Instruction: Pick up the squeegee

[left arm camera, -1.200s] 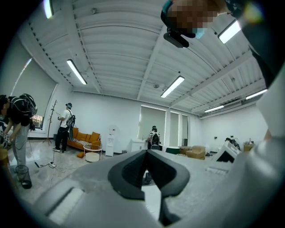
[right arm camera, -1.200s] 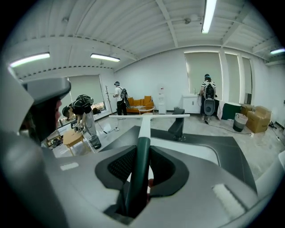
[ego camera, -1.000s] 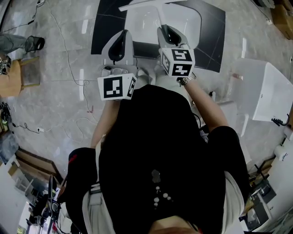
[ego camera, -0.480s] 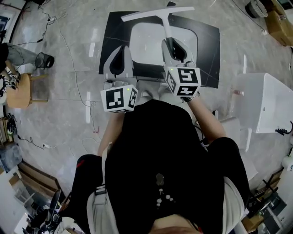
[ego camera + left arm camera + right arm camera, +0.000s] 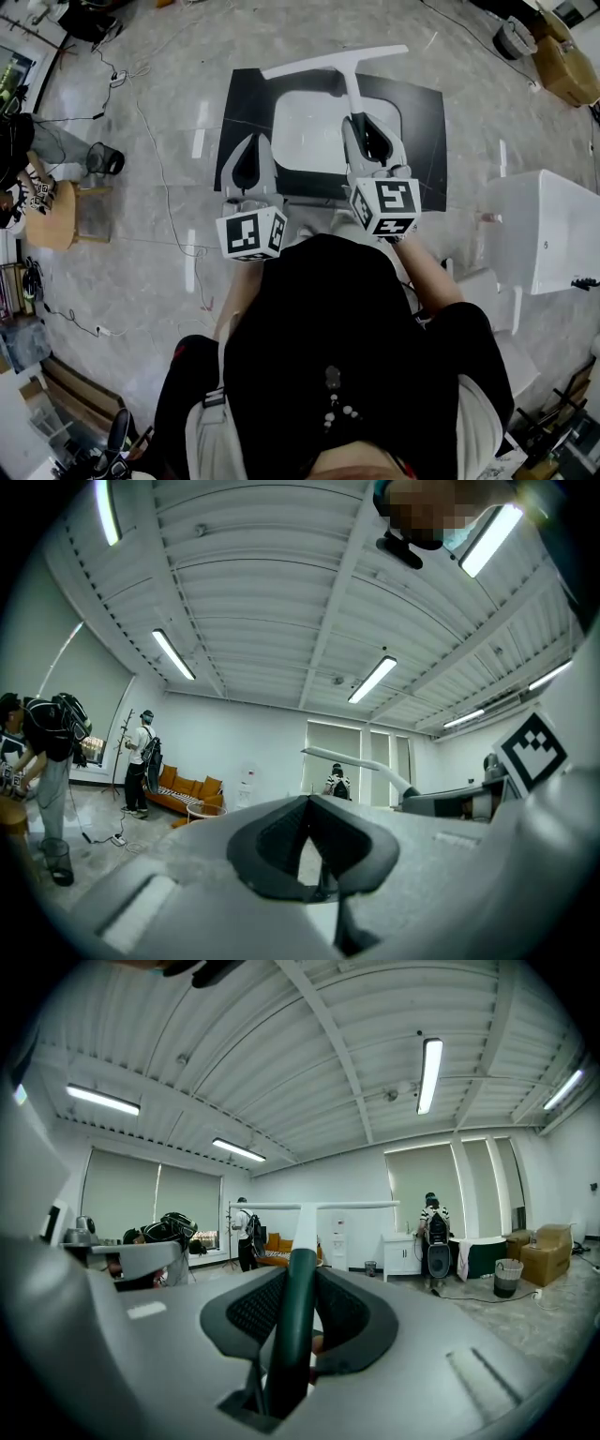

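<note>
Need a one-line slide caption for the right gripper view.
Right gripper shut on the squeegee by its dark green handle, white blade crosswise ahead, people standing beyond.

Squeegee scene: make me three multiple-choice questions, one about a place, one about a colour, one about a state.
1. The T-shaped, white-bladed squeegee is: A on the floor; B in the right gripper; C on a stool.
2. Its handle, where gripped, is: A red; B yellow; C dark green.
3. The left gripper is: A empty; B holding a cloth; C holding the blade.
Answers: B, the handle runs between that gripper's jaws; C, seen in the right gripper view; A, nothing sits between its jaws.
</note>
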